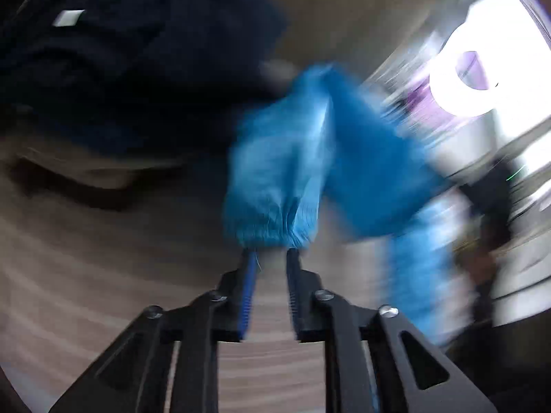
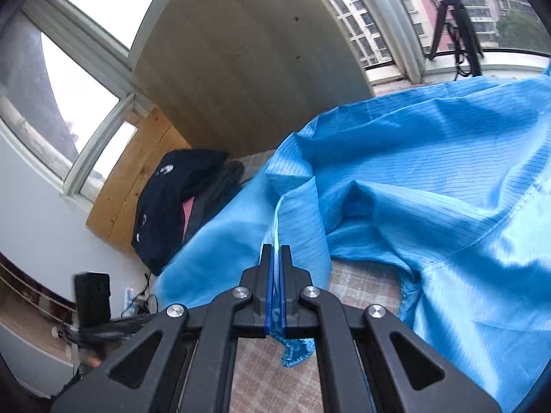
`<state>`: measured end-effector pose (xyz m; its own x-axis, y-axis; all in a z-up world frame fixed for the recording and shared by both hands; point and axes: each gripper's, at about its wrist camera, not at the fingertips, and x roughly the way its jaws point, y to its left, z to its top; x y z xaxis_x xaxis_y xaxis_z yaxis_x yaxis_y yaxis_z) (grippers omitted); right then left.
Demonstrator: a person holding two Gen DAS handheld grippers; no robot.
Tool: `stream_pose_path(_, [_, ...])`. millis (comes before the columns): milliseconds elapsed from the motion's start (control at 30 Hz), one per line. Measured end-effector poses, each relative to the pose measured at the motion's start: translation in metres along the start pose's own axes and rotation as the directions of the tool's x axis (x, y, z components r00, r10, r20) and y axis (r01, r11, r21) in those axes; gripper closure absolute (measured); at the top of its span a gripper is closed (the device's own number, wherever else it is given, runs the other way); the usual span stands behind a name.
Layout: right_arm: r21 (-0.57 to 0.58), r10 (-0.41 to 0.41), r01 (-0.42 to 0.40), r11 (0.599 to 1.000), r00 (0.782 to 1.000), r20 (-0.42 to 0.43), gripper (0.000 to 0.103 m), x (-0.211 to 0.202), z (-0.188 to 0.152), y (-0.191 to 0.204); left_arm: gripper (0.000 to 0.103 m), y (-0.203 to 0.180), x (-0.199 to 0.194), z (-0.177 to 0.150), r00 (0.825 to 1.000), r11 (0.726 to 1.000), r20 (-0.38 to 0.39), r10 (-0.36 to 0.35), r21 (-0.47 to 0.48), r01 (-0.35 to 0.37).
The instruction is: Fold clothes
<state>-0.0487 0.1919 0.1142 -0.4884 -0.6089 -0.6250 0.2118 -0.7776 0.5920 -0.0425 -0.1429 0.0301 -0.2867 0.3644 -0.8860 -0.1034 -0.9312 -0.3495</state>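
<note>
Cloth dominates both views: a blue striped garment [image 2: 430,179] spreads ahead and to the right of the right gripper [image 2: 275,258], draped over a patterned surface [image 2: 365,282], and its edge runs straight into that claw, whose two fingers are pinched tight on a fold, with a crumpled tuft hanging out below them. The step in hand looks like lifting and spreading the garment before any fold is laid. In the left wrist view the left gripper [image 1: 270,258] stands narrowly parted, and the gathered blue cuff [image 1: 275,227] sits just past its tips; whether the tips actually pinch it I cannot tell through the blur. The next move probably calls for a sure hold there, then drawing the cloth taut. A dark garment pile [image 2: 172,203] lies ahead to the left. Most of the left view is smeared, so the garment's far parts are unreadable.
</note>
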Motion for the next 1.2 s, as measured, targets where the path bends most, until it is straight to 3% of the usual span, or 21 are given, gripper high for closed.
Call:
stream_pose_path(100, [-0.016,0.000,0.000,1.000,1.000,-0.022,0.100,0.005,-0.005,0.001,0.086,-0.014,0.001,-0.014,0.991,0.984,0.018,0.132,0.122,-0.133])
stream_pose_path(167, [-0.004,-0.004,0.004,1.000,0.999,-0.035,0.100,0.010,-0.009,-0.003,0.080,-0.040,0.011,-0.009,0.987,0.953,0.042,0.154,0.259,-0.160])
stream_pose_path(233, [0.018,-0.007,0.008,1.000,0.999,-0.051,0.100,0.015,-0.013,-0.010,0.065,-0.067,0.023,-0.003,0.984,0.901,0.068,0.165,0.396,-0.178])
stream_pose_path(333, [0.062,-0.002,0.006,0.998,0.998,-0.064,0.100,0.020,-0.020,-0.020,0.063,-0.109,0.041,0.006,0.979,0.785,0.109,0.173,0.585,-0.204])
stream_pose_path(433, [0.096,0.026,-0.019,0.995,0.997,-0.076,0.100,0.023,-0.027,-0.025,0.065,-0.100,0.078,0.022,0.967,0.739,0.050,0.250,0.635,-0.224])
stream_pose_path(467, [0.098,0.029,-0.021,0.995,0.997,-0.078,0.100,0.023,-0.029,-0.025,0.066,-0.096,0.083,0.025,0.969,0.736,0.045,0.245,0.641,-0.216])
stream_pose_path(567, [0.105,0.038,-0.030,0.994,0.996,-0.082,0.100,0.024,-0.033,-0.023,0.095,-0.081,0.072,0.037,0.993,0.827,0.004,0.122,0.553,-0.104])
stream_pose_path(700, [0.132,0.084,-0.071,0.989,0.992,-0.093,0.099,0.027,-0.035,-0.020,0.097,-0.062,0.055,0.053,0.998,0.912,-0.028,-0.060,0.404,0.066])
stream_pose_path(800, [0.115,0.095,-0.083,0.990,0.990,-0.106,0.099,0.032,-0.038,-0.010,0.097,-0.048,0.042,0.065,0.980,0.939,-0.032,-0.198,0.282,0.198])
stream_pose_path(867, [0.130,0.124,-0.108,0.986,0.986,-0.114,0.099,0.038,-0.040,-0.004,0.097,-0.038,0.034,0.073,0.958,0.937,-0.024,-0.287,0.199,0.286])
stream_pose_path(933, [0.137,0.140,-0.123,0.983,0.983,-0.123,0.099,0.049,-0.043,0.004,0.097,-0.029,0.021,0.067,0.902,0.898,0.026,-0.432,0.111,0.426])
stream_pose_path(967, [0.141,0.148,-0.129,0.981,0.981,-0.127,0.099,0.054,-0.044,0.008,0.097,-0.027,0.020,0.064,0.885,0.885,0.052,-0.463,0.084,0.458])
stream_pose_path(1133, [0.206,0.200,-0.167,0.964,0.968,-0.153,0.099,0.076,-0.053,0.016,0.097,-0.022,0.048,0.048,0.833,0.839,0.143,-0.534,-0.035,0.543])
stream_pose_path(1200, [0.230,0.208,-0.169,0.958,0.965,-0.160,0.099,0.079,-0.056,0.015,0.097,-0.026,0.055,0.044,0.817,0.823,0.151,-0.556,-0.038,0.567])
